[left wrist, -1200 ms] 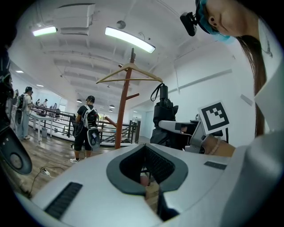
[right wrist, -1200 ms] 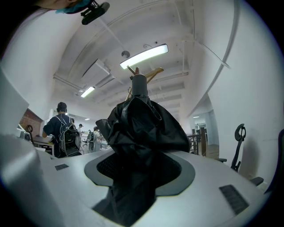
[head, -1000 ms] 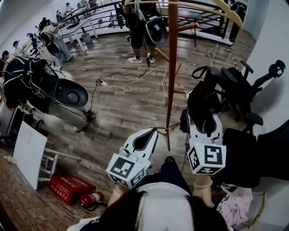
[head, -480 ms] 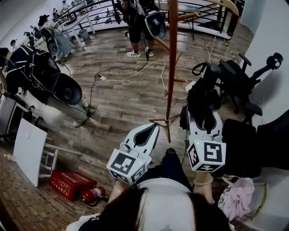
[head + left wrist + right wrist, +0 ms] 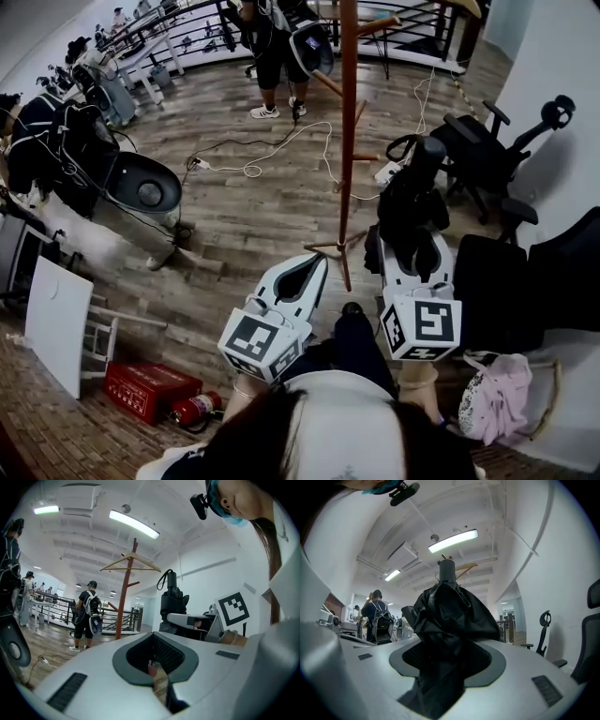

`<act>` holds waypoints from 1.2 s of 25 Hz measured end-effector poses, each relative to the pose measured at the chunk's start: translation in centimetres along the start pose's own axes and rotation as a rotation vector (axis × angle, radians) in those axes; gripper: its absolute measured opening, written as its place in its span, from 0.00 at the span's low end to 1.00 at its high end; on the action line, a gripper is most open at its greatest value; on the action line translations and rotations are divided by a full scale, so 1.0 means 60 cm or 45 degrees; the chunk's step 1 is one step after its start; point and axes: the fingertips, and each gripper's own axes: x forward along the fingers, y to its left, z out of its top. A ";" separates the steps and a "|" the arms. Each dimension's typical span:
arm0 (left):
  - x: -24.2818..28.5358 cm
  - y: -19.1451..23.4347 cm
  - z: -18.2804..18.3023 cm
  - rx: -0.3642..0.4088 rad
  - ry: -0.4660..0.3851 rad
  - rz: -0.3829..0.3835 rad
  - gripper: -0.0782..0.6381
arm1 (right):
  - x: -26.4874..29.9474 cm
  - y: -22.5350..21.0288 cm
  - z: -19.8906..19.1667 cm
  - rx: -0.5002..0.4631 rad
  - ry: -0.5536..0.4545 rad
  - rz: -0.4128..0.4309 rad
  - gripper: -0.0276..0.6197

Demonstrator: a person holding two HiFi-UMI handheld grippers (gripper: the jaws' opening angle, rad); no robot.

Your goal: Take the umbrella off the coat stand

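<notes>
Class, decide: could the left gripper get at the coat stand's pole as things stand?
Probably yes. The left gripper is empty, and nothing stands between it and the coat stand pole just ahead; its jaws look shut, so they'd need opening.

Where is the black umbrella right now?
In the head view, the umbrella sits clamped in the right gripper, just right of the coat stand.

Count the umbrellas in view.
1: a black folded fabric umbrella, gripped in the right gripper's jaws, apart from the brown wooden coat stand. No other shows; some may be hidden.
</notes>
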 end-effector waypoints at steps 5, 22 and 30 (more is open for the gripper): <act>-0.009 -0.001 -0.006 0.005 -0.001 -0.035 0.12 | -0.014 0.012 -0.012 0.000 0.005 -0.026 0.42; 0.018 -0.007 -0.005 0.012 -0.004 -0.029 0.12 | -0.014 -0.015 -0.014 0.016 -0.001 -0.037 0.42; 0.033 -0.017 -0.011 0.022 -0.002 -0.025 0.12 | -0.014 -0.023 -0.023 0.022 -0.001 -0.025 0.42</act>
